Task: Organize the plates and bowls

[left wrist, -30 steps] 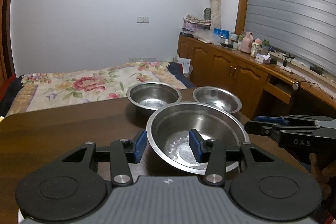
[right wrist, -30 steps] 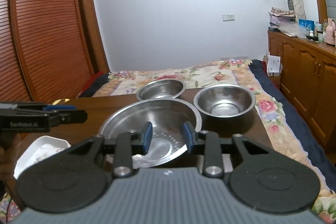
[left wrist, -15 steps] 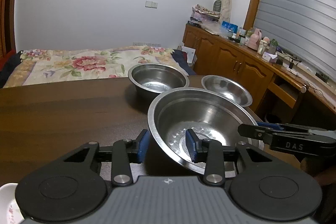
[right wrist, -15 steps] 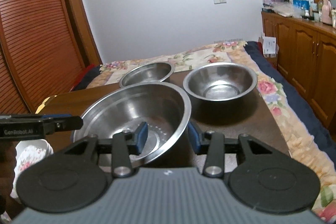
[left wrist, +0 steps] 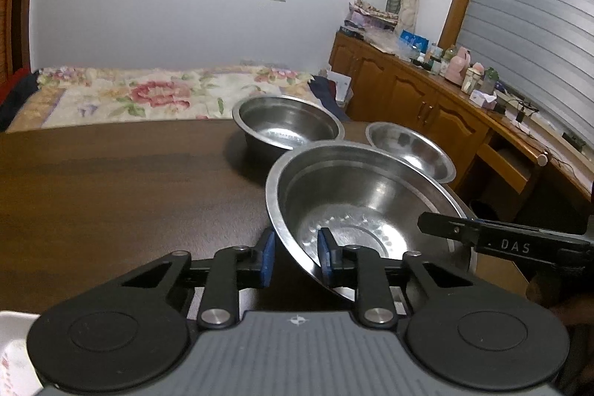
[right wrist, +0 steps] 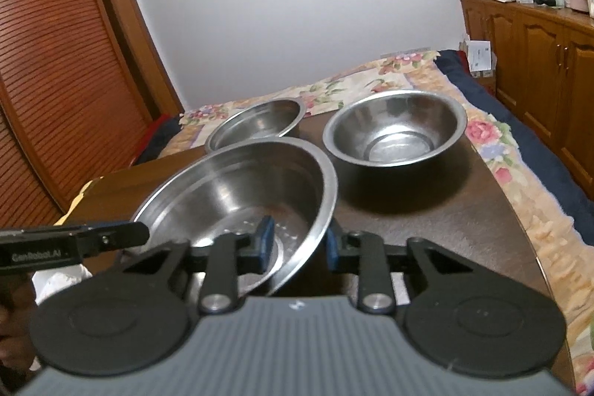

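Two claws, left claw (left wrist: 296, 259) and right claw (right wrist: 297, 243), have just been closing, each astride opposite rims of the large steel bowl (left wrist: 356, 206) tilted over the tabletop (left wrist: 111, 192), pad contact unclear.

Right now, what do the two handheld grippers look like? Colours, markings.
Both match: the left gripper and the right gripper have black linkage arms with silver pivot screws, blue pads, round black discs, and a ribbed grey body. Seen side-on, the right reads "DAS", the left "GenRobot.AI". No cables or sleeves visible.
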{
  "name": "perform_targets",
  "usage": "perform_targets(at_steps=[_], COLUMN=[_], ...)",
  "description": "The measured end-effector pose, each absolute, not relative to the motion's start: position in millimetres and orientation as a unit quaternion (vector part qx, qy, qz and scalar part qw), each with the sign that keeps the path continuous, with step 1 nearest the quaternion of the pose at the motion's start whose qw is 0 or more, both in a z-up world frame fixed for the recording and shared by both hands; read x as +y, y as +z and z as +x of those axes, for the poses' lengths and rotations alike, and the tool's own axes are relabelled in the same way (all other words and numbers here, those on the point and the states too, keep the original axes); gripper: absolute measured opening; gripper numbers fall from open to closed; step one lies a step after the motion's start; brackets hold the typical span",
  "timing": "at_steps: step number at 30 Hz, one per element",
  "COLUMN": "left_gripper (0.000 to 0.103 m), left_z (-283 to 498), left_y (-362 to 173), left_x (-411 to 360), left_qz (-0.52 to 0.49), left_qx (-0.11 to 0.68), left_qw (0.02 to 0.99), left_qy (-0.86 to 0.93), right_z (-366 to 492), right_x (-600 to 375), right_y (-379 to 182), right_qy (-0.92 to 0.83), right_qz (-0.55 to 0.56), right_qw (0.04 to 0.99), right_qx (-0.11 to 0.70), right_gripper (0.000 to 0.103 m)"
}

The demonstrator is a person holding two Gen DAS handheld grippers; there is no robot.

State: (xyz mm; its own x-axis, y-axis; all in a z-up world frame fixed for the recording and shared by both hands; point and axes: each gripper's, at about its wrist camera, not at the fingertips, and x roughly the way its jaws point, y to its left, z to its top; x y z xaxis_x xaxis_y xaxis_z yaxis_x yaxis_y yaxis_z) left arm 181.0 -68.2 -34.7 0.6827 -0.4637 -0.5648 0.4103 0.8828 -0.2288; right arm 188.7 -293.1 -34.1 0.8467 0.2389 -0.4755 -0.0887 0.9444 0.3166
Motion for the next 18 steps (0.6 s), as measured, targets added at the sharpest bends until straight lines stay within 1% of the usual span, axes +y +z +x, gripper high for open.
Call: perform_targets(at_steps=[6, 18], left_gripper=[0.025, 0.025], left_z=[179.1, 137.8], left_y=[-32.2, -16.8], left_x=[-68.2, -55.4], left_qz=[-0.045, -0.035], left_qx=[0.326, 0.300], left_qw=[0.913, 0.915], left_qy=[-0.240, -0.266], right_z=[185.5, 150.4], right_x=[-295.9, -296.4], right_y=[-36.0, -21.3], right_qy=[0.099, 0.113], right_qz=[0.171, 0.190], right_qw=[0.944, 0.947], right_qx=[0.265, 0.235], right_gripper=[0.024, 0.023])
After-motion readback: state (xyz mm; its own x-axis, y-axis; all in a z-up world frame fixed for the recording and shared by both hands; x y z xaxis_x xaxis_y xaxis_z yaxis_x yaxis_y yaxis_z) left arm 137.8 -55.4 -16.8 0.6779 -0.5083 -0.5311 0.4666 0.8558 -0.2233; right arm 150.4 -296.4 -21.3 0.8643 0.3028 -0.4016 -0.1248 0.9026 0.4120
